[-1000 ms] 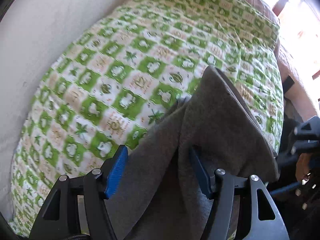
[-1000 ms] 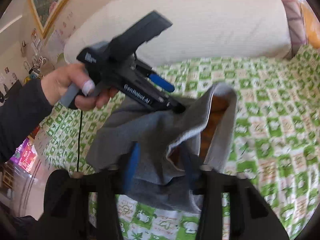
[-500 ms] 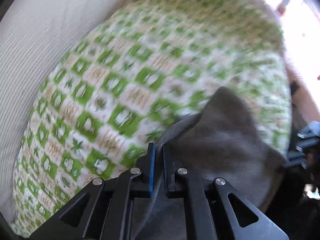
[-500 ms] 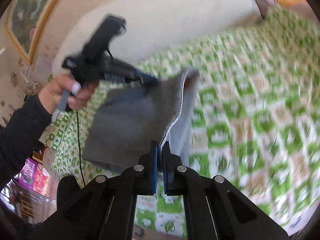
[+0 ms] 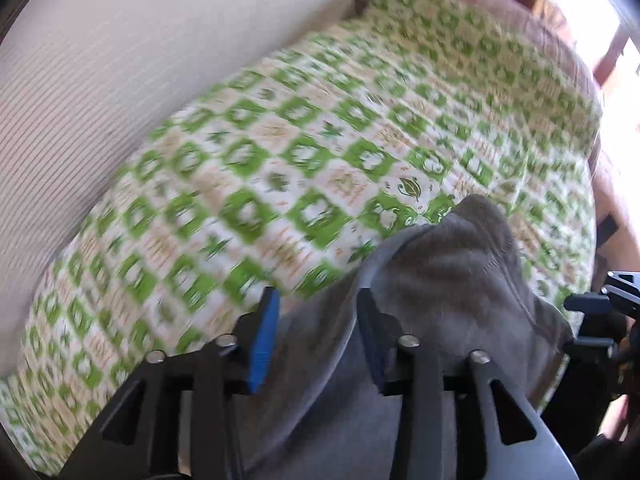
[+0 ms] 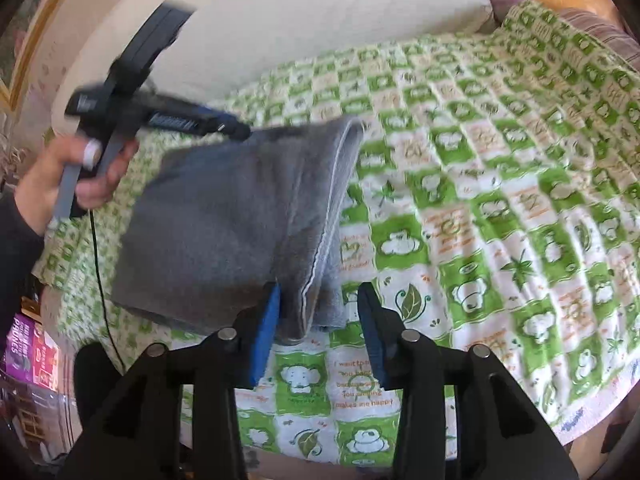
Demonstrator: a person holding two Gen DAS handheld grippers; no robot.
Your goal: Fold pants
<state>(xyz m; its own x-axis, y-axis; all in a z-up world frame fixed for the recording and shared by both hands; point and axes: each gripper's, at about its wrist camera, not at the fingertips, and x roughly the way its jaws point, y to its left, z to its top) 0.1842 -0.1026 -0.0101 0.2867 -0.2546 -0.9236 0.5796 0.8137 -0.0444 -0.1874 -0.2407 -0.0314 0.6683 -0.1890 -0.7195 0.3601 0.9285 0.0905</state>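
Note:
The grey pants (image 6: 224, 224) lie folded into a thick pad on the green-and-white patterned bed cover (image 6: 500, 208). My right gripper (image 6: 316, 320) is open, its blue pads on either side of the pad's near corner. The left gripper (image 6: 236, 132) shows in the right wrist view at the pad's far edge, held by a hand. In the left wrist view my left gripper (image 5: 316, 324) is open, with the grey pants (image 5: 448, 288) lying between and over its fingers. The right gripper's black body (image 5: 608, 312) shows at the right edge.
A cream headboard or cushion (image 6: 304, 20) runs along the far side of the bed. A striped pillow (image 6: 600, 28) lies at the far right. A cable (image 6: 100, 272) hangs from the left gripper. The bed's near edge (image 6: 400, 452) is just below my right gripper.
Half a second ago both grippers were shut on the pants. Now both have opened and the folded pants rest on the bed cover.

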